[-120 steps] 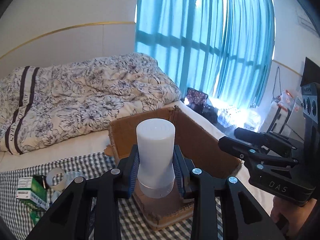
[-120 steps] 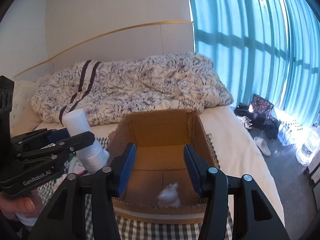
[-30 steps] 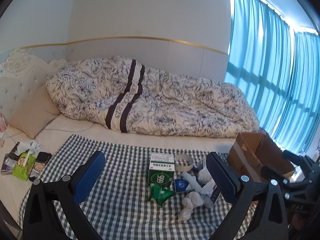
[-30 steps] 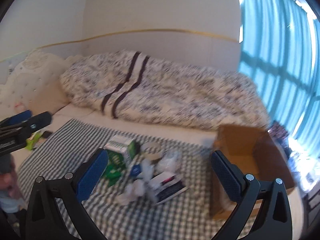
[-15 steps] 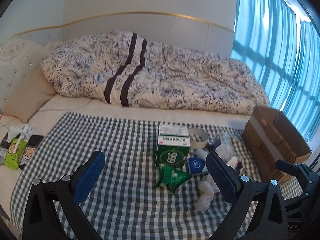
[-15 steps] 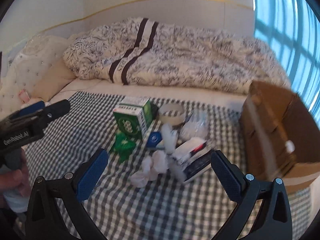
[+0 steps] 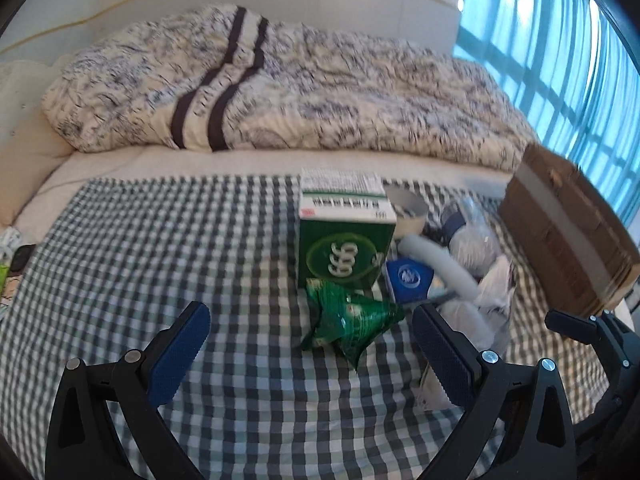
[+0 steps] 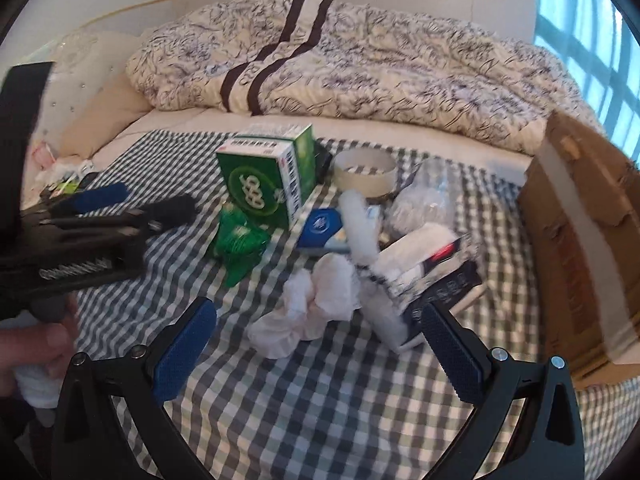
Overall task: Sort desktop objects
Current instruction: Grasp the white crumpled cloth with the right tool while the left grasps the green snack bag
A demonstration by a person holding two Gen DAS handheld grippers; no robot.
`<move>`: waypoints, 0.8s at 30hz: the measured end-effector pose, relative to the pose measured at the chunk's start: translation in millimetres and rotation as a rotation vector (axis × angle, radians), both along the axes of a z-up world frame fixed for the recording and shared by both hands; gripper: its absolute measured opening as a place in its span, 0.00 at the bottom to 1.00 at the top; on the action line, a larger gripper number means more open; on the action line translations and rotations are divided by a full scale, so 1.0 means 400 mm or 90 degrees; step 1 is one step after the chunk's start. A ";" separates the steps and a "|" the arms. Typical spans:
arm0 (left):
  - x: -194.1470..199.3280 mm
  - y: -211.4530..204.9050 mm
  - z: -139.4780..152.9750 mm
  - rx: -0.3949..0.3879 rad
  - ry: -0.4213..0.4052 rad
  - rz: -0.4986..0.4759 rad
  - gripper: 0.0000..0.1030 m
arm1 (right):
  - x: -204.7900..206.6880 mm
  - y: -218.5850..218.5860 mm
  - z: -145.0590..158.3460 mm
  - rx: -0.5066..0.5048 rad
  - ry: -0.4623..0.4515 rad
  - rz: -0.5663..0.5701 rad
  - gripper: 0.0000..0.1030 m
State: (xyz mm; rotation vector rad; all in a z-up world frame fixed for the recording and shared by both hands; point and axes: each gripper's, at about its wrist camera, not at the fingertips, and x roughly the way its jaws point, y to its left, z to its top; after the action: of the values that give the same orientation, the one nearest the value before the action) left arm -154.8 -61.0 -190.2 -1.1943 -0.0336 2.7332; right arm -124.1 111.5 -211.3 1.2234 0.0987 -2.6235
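Note:
A pile of small objects lies on the checked cloth (image 7: 160, 248): a green box (image 7: 346, 232) marked 999, a crumpled green packet (image 7: 348, 326), a tape roll (image 8: 365, 170), a blue-and-white sachet (image 8: 322, 224), a white tube (image 8: 358, 224), crumpled tissue (image 8: 308, 304), a clear bag (image 8: 424, 200) and a white and black carton (image 8: 432, 276). My left gripper (image 7: 310, 352) is open just short of the green packet. My right gripper (image 8: 320, 350) is open over the tissue. The cardboard box (image 8: 580, 248) stands at the right edge.
A rumpled floral duvet (image 7: 300, 80) fills the bed behind the cloth. A pillow (image 8: 108, 116) and small clutter (image 8: 64, 176) lie at the far left. Teal curtains (image 7: 560, 40) hang at the right. A hand (image 8: 36, 344) grips the left tool's handle.
The white cylinder that my left gripper held over the cardboard box is gone from it, and the jaws are wide. Both grippers swung left from the box and have closed in on the pile.

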 end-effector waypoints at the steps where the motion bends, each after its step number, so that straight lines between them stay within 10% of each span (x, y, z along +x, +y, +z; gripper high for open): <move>1: -0.006 0.004 -0.015 0.000 -0.008 -0.004 1.00 | -0.004 -0.002 -0.008 -0.001 -0.006 0.004 0.97; 13: -0.080 0.035 -0.124 -0.001 -0.064 -0.029 1.00 | -0.050 -0.008 -0.107 -0.024 -0.069 0.034 0.69; 24: -0.127 0.066 -0.186 0.006 -0.093 -0.037 1.00 | -0.082 -0.018 -0.148 -0.040 -0.076 0.039 0.68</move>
State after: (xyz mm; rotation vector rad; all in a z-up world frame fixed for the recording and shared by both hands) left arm -205.8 -34.5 -264.6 -1.3684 -0.0280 2.5879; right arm -156.7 104.1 -270.4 1.3297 0.0312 -2.4766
